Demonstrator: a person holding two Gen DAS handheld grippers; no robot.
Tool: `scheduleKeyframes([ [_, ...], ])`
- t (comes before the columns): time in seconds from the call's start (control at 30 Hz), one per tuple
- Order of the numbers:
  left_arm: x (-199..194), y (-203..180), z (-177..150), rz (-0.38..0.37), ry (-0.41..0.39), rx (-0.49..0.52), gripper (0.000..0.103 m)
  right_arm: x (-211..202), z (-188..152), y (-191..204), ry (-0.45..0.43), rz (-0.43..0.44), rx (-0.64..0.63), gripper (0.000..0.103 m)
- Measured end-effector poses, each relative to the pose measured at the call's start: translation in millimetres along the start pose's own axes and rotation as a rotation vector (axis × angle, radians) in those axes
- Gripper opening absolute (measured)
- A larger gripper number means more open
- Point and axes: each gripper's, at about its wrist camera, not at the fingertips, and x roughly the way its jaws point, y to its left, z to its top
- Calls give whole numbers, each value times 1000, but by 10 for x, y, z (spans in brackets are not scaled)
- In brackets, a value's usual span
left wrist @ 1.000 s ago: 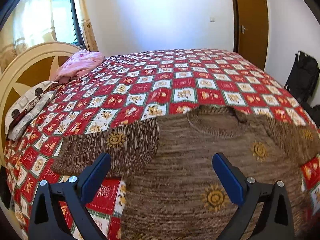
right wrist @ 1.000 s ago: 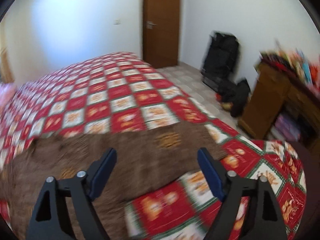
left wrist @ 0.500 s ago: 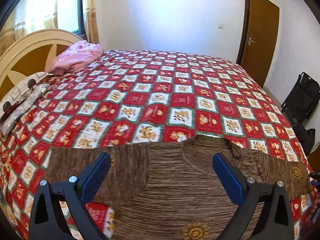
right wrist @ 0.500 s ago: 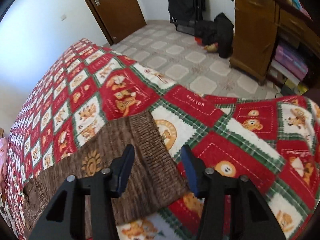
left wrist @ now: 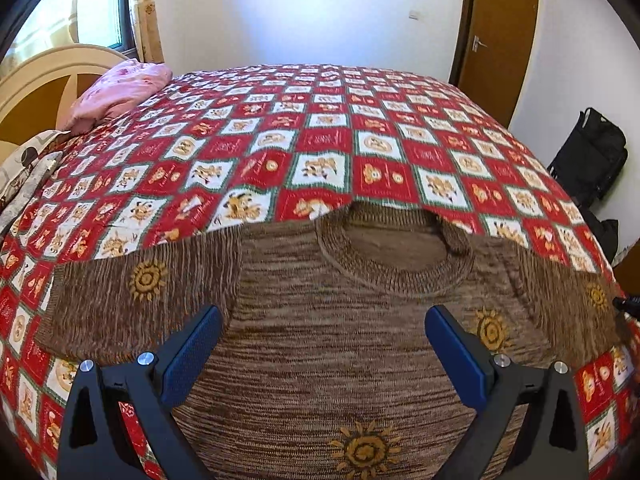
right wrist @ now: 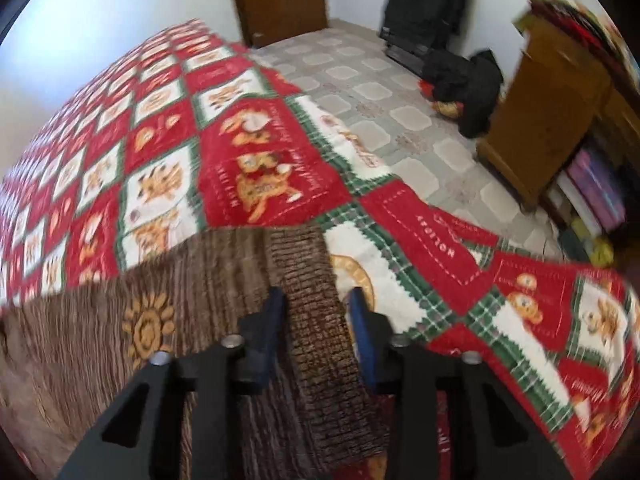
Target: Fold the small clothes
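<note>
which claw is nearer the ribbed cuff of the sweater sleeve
Right. The right claw has been closing around the ribbed cuff; the left claw hangs open over the sweater's chest, below the collar.

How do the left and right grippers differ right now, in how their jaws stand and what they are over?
The left gripper has its jaws spread wide, with nothing held; the right gripper has just been closing, its jaws narrow around the ribbed sleeve cuff. The left gripper hangs over the chest of the brown sweater, below the neckline; the right gripper sits at the sleeve end, near the bed's edge. Both have blue pads.
</note>
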Motion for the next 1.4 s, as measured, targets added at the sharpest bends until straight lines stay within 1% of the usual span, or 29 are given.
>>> scheduleKeyframes([
  [0.03,8,-6,-20,4,2,7,102,-7,4,-7,7,36,5,11],
  [0.07,12,-7,-34,10,0,13,102,-20,5,-36,18,74,22,11],
  [0.13,-10,8,-81,19,-12,26,102,-74,2,-71,12,98,43,9],
  [0.23,-45,74,-126,15,-24,25,102,-213,5,-61,-20,146,83,9],
  [0.33,-58,169,-149,12,-25,3,102,-460,13,119,-73,152,61,9],
  [0.4,-62,224,-167,14,-26,-6,102,-650,-2,324,-106,159,30,9],
  [0.53,-104,412,-226,40,-44,-33,102,-1013,-58,896,-152,222,-57,9],
  [0.6,-119,492,-256,47,-50,-48,102,-1110,-131,1195,-150,275,-97,9],
  [0.73,-154,702,-326,60,-55,-82,102,-1200,-373,1842,-98,397,-196,9],
  [0.87,-166,865,-369,66,-57,-106,102,-1147,-691,2502,-52,501,-279,9],
  [0.97,-169,969,-408,76,-66,-116,102,-1019,-907,2926,-36,533,-325,9],
  [1.07,-162,1064,-442,82,-71,-122,102,-795,-1132,3272,34,593,-318,9],
  [1.13,-146,1124,-465,93,-69,-127,102,-652,-1291,3526,39,587,-341,9],
  [1.23,-123,1193,-496,106,-67,-127,102,-461,-1504,3780,47,567,-364,9],
  [1.33,-93,1237,-516,115,-61,-131,102,-331,-1637,3879,45,542,-374,10],
  [1.4,-67,1254,-528,111,-52,-139,102,-237,-1688,3909,38,544,-379,15],
])
